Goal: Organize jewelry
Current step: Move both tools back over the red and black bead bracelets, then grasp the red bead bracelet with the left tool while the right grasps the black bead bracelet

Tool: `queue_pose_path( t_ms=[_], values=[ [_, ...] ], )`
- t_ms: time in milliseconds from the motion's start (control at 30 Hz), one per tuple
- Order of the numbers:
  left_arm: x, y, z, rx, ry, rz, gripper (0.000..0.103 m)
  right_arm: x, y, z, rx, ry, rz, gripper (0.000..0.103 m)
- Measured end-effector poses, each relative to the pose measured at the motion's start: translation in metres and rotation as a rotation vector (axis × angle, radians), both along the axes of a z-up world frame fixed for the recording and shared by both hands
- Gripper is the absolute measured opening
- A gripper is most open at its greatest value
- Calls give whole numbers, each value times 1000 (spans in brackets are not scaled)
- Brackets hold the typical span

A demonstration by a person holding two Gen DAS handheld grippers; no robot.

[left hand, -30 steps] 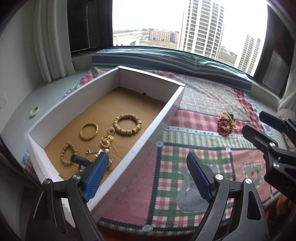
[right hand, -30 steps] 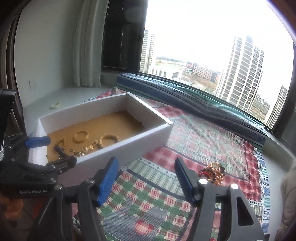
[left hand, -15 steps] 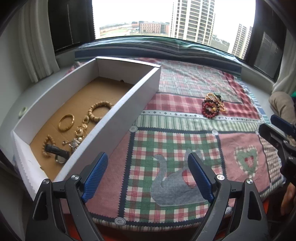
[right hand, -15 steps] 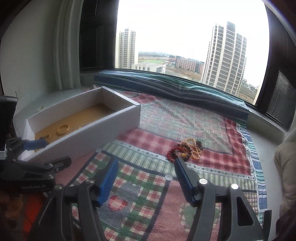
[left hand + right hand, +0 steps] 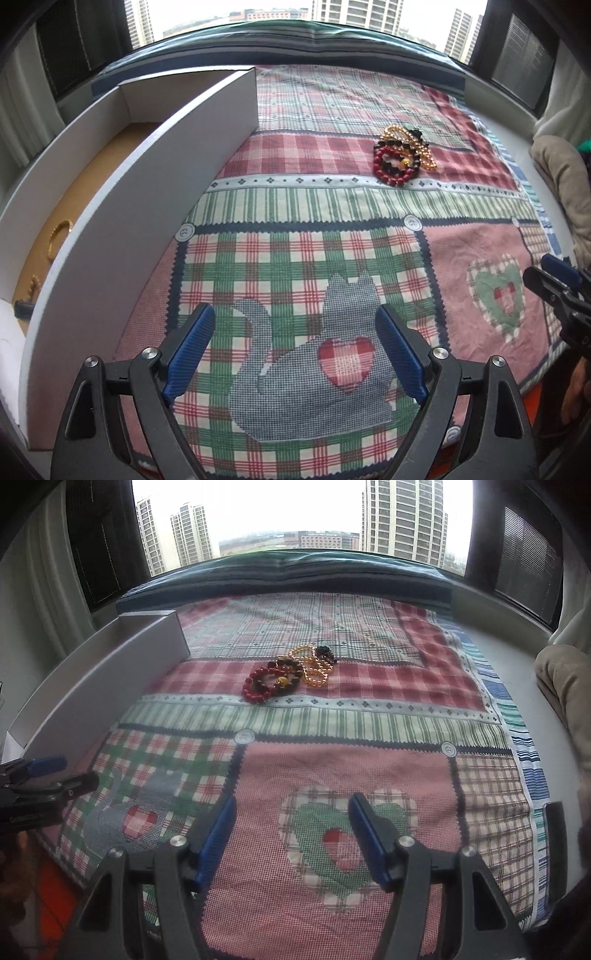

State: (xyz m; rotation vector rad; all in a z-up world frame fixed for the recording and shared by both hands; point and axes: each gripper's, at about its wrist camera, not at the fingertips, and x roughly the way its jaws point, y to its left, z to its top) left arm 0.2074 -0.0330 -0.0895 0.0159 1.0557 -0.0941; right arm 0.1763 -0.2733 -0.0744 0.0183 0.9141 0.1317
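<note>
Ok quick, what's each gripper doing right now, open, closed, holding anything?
Left gripper: open, holding nothing.
Right gripper: open, holding nothing.

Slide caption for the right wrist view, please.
Open right gripper over patchwork quilt, facing bead bracelet pile; white box at left.

a patchwork quilt [image 5: 314, 206] in red, green and white plaid covers the window seat [image 5: 517, 672]. near its front edge a grey cat patch [image 5: 310, 369] bears a red checked heart; toward the front right corner sits a green heart patch [image 5: 347, 838]. white buttons [image 5: 244, 736] mark the patch joints. a dark teal cushion [image 5: 295, 572] lines the far edge under the window [image 5: 295, 513], with tall buildings [image 5: 402, 517] outside. pale curtains [image 5: 44, 576] hang at the left.
</note>
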Motion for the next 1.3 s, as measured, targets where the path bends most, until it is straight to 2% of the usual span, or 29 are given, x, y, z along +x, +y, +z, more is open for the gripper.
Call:
queue_pose_path(
  t_ms=[300,500,733,833,933,1067,1100,1167,1300],
  values=[
    [66,-25,-15,-1,38,-53,89,47,-15,-13,110,68,32,64],
    [108,-33,-28,7,51,-56,89,83,-30,-26,191,120,9,64],
    [159,-50,-34,-2,2,-92,84,126,-46,-40,305,161,-12,64],
    [179,-65,-39,-34,-6,-150,80,148,-55,-41,376,166,-27,59],
    [193,-82,-49,-46,11,-221,71,176,-60,-46,460,184,-27,49],
    [201,-101,-57,-25,23,-288,49,218,-50,-62,500,251,-6,37],
    [202,-103,-58,-15,19,-295,43,227,-45,-67,500,274,5,35],
    [202,-105,-57,-21,20,-308,38,240,-35,-75,479,311,8,30],
    [201,-106,-57,-35,25,-333,23,254,-17,-81,417,340,26,24]
  ],
)
